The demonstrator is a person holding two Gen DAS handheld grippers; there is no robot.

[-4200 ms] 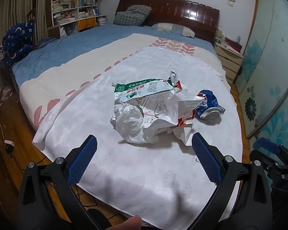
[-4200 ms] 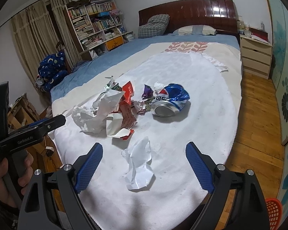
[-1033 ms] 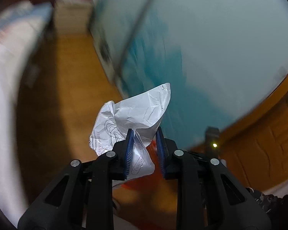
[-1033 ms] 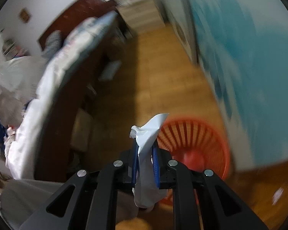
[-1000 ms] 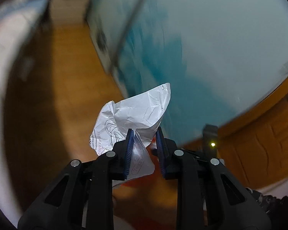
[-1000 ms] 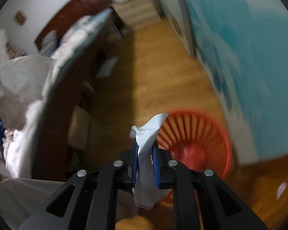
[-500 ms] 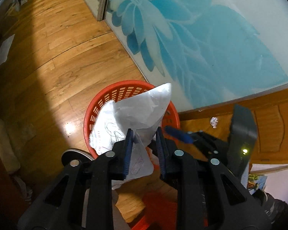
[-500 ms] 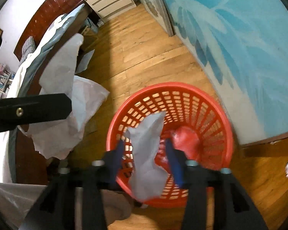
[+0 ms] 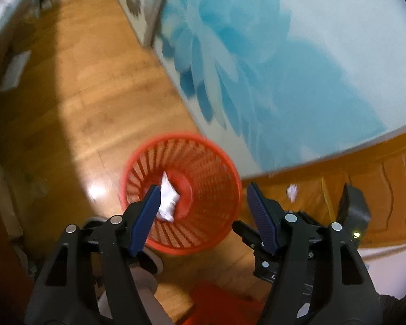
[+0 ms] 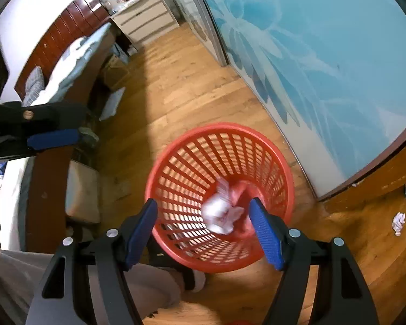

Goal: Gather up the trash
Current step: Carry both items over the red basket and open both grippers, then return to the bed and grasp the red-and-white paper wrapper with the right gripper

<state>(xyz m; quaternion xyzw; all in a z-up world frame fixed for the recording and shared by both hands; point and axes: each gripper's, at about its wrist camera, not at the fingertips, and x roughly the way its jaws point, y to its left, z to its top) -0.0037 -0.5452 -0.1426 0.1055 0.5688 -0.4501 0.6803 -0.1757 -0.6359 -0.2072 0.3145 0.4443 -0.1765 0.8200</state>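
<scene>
A red slatted waste basket stands on the wooden floor below both grippers; it also shows in the right wrist view. Crumpled white paper lies inside it, seen as a blurred white wad in the right wrist view. My left gripper is open and empty above the basket's near rim. My right gripper is open and empty over the basket. The left gripper's blue finger shows at the left of the right wrist view.
A blue flower-patterned wardrobe door runs along the right. The bed and a white nightstand lie to the far left. A small paper scrap lies on the floor right of the basket. The person's leg is below.
Both grippers have opened and let go of their crumpled paper, which has dropped into the red basket. The left gripper has pulled back a little from the basket.
</scene>
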